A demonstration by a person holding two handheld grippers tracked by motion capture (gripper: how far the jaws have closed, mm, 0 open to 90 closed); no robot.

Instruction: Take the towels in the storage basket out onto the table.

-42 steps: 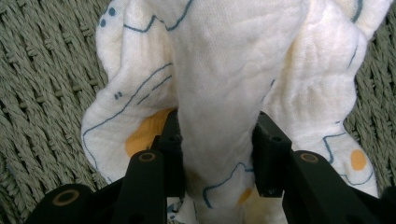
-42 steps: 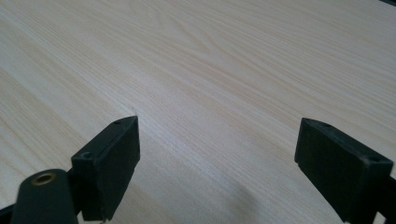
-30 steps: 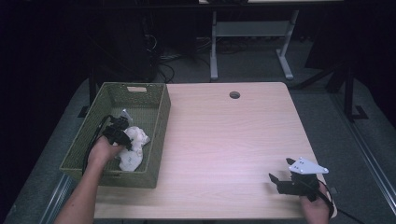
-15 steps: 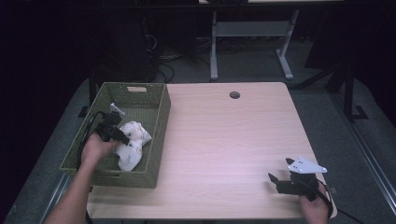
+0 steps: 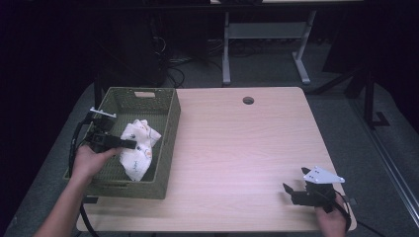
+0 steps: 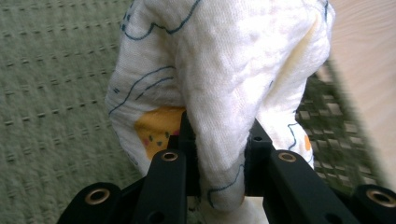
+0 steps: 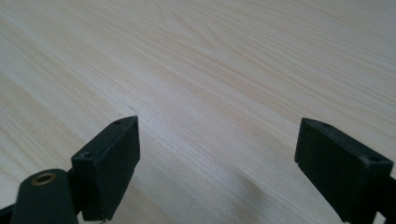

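A white cloth [image 5: 138,148] with blue line drawings and small yellow prints hangs over the green woven basket [image 5: 163,128] at the table's left. My left gripper [image 5: 129,144] is shut on the cloth [image 6: 219,88], with a fold pinched between its jaws above the basket floor [image 6: 51,93]. The cloth's lower end still lies in the basket. My right gripper [image 5: 289,190] rests open near the table's front right corner, and nothing lies between its fingers [image 7: 112,163] but bare wood.
The light wooden table [image 5: 237,148] has a round cable hole [image 5: 248,100] at the back. A white desk frame [image 5: 267,34] stands on the dark floor behind the table. The basket's right wall [image 6: 336,130] is close beside the held cloth.
My left gripper has lifted the cloth up and drawn it toward the basket's left side, stretching it out. The right gripper has not moved.
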